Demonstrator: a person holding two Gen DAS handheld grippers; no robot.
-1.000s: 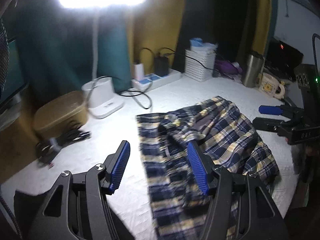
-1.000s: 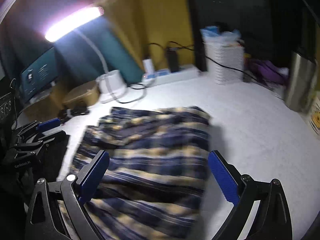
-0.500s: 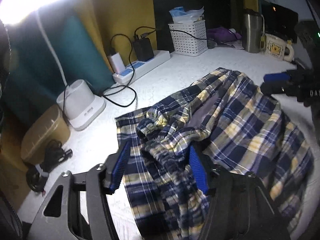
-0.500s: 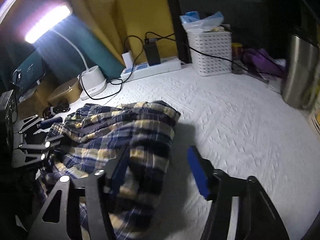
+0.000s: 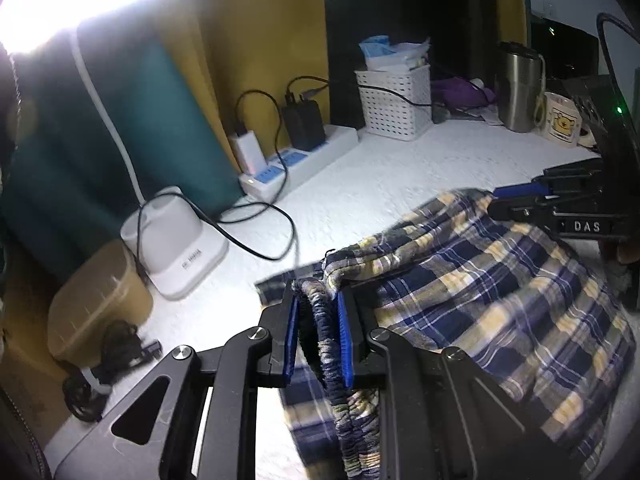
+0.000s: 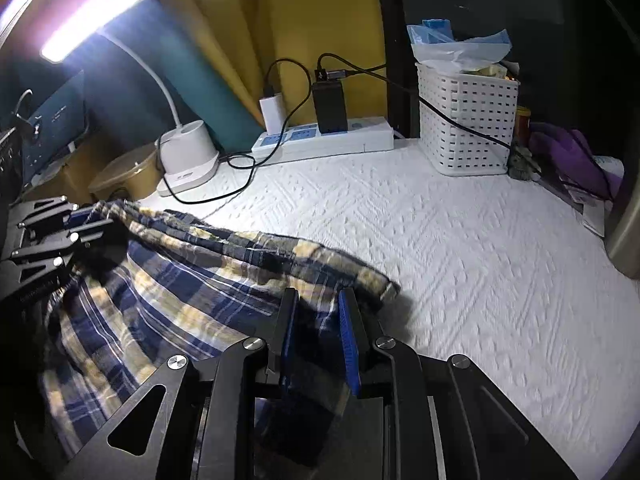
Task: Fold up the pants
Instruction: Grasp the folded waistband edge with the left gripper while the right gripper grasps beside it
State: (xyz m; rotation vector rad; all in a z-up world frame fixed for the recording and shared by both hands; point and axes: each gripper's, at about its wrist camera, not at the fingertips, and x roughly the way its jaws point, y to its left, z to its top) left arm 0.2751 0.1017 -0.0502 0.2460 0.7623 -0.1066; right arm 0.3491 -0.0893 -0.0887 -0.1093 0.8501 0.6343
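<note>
In the left wrist view, the left gripper (image 5: 318,334) has just been closing, and its blue pads now pinch the gathered elastic waistband of the plaid pants (image 5: 500,292). The pants lie bunched on a white textured cloth (image 5: 400,176) that covers the table, spreading from the gripper toward the right. At the right edge the right gripper (image 5: 520,196) reaches onto the far side of the pants. Behind, a white power strip (image 5: 304,160) with two chargers plugged in sits by a yellow wall (image 5: 260,40). A white basket (image 5: 394,104), a steel tumbler (image 5: 520,88) and a mug (image 5: 562,120) line the back. At left stands a white lamp base (image 5: 180,248), its head glaring at top left, with a tan box (image 5: 96,300) beside it.

In the right wrist view, the right gripper (image 6: 318,332) has also just been closing; its pads press on a fold of the pants (image 6: 180,300), near their right edge. The pants stretch left to the left gripper (image 6: 80,216), which grips their far end. To the right the cloth (image 6: 480,240) lies bare. The lamp base (image 6: 188,160), power strip (image 6: 328,140) and basket (image 6: 468,120) stand along the back, purple fabric (image 6: 568,152) at far right.
</note>
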